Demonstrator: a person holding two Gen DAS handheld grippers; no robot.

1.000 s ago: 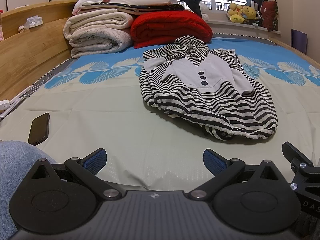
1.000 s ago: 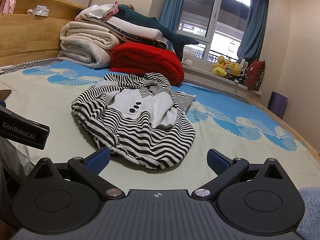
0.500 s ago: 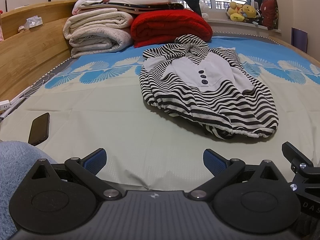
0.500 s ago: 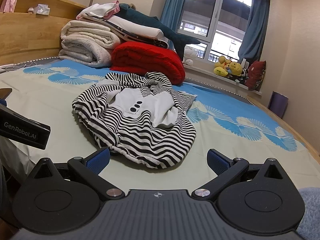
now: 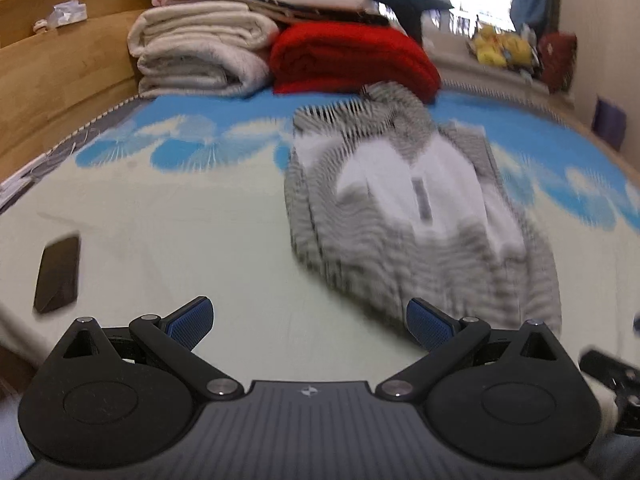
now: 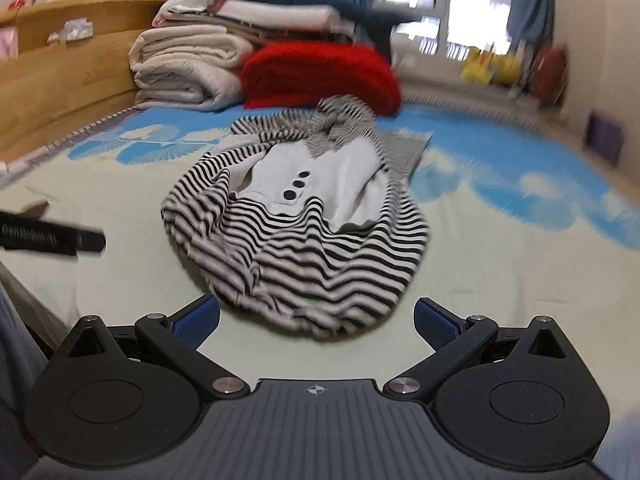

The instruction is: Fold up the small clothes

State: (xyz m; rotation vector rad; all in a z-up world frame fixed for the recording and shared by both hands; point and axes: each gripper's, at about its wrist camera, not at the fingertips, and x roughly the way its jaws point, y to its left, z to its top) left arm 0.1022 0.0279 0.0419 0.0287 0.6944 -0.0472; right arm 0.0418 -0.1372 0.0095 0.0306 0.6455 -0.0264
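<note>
Striped top (image 6: 296,224) with the white front panel and dark buttons sits rumpled in the middle of the bed (image 6: 500,280), in front of the red blanket (image 6: 320,76) and the stack of rolled bedding, so as far as I can tell no folding has happened yet. Left gripper (image 5: 310,320) and right gripper (image 6: 316,320) both hang just short of its near hem, jaws spread wide and holding nothing. Basically everything's left: flatten it, tuck the sleeves, fold it over.
</note>
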